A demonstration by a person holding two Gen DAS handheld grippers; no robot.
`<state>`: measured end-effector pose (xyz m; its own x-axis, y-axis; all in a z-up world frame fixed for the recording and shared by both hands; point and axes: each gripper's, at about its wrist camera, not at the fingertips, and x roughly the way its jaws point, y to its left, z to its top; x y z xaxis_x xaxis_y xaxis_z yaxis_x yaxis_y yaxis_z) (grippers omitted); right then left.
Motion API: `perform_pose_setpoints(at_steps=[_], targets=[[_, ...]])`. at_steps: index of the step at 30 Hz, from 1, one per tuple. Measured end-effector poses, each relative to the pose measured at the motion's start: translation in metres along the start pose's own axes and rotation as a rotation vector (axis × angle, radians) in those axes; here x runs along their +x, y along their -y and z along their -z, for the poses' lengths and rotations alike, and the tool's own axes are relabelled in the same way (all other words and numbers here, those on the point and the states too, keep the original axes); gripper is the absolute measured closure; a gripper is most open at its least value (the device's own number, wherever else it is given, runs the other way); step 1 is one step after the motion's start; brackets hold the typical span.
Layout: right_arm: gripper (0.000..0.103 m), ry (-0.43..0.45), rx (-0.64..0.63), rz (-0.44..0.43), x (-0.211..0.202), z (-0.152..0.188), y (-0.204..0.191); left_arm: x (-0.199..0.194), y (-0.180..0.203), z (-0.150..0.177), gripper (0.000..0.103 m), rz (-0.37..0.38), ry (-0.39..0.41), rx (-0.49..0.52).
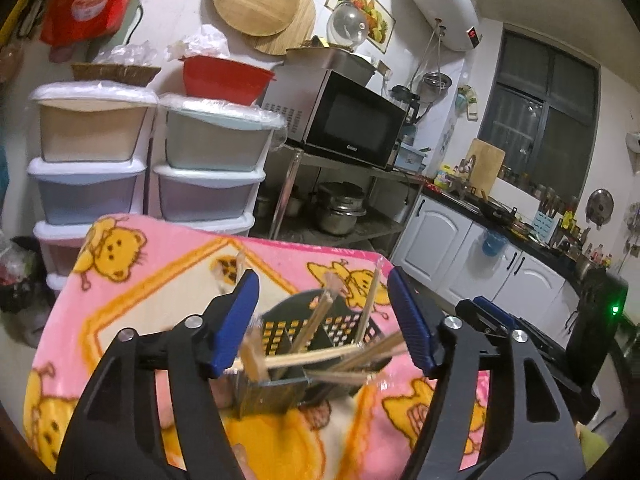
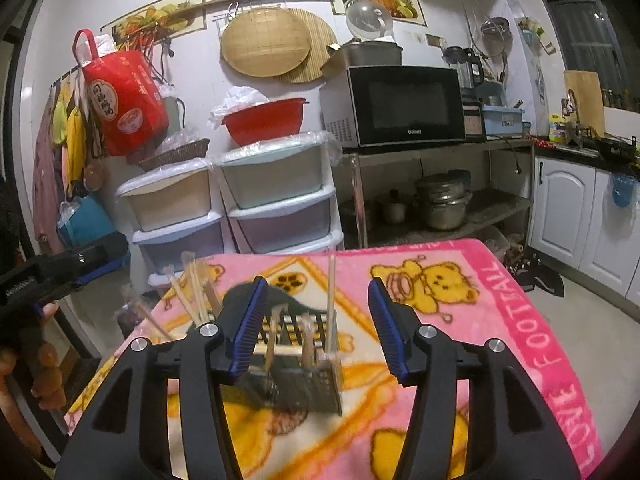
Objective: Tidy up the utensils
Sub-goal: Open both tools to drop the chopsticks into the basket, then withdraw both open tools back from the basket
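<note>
Left gripper (image 1: 322, 320): jaws standing apart, gripping nothing; blue pads either side of the holder, not pressing on it.
Right gripper (image 2: 316, 326): also released, jaws apart, nothing clamped; the holder sitting just ahead btwn the pads.
Holder (image 2: 298, 356): black slotted utensil basket, sitting on the blanket, near its middle.
Chopsticks (image 1: 316, 326): pale wooden sticks poking out of the holder at mixed angles, some leaning far over, one standing nearly upright; blurry, can't count them.
Blanket (image 2: 500, 320): pink w/ yellow bears, covering the table, lettering running along the right edge.
Behind, left: plastic drawers (image 2: 276, 204) stacked in two columns, red bowl (image 2: 264, 120) resting on top.
Behind, right: microwave (image 2: 400, 106) sitting on a metal rack, pots (image 2: 442, 202) on the shelf under it.
</note>
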<state>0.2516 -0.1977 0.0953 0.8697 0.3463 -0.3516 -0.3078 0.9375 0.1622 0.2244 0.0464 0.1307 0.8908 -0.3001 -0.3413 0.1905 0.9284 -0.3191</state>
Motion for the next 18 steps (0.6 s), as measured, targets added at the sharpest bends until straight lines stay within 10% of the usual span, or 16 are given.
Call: perform_pose_setpoints(at_steps=[18], targets=[[0.029,-0.059,-0.046,-0.004,-0.044,0.046,-0.012,-0.037,-0.006,0.056,0.011,-0.018,-0.092,-0.03]])
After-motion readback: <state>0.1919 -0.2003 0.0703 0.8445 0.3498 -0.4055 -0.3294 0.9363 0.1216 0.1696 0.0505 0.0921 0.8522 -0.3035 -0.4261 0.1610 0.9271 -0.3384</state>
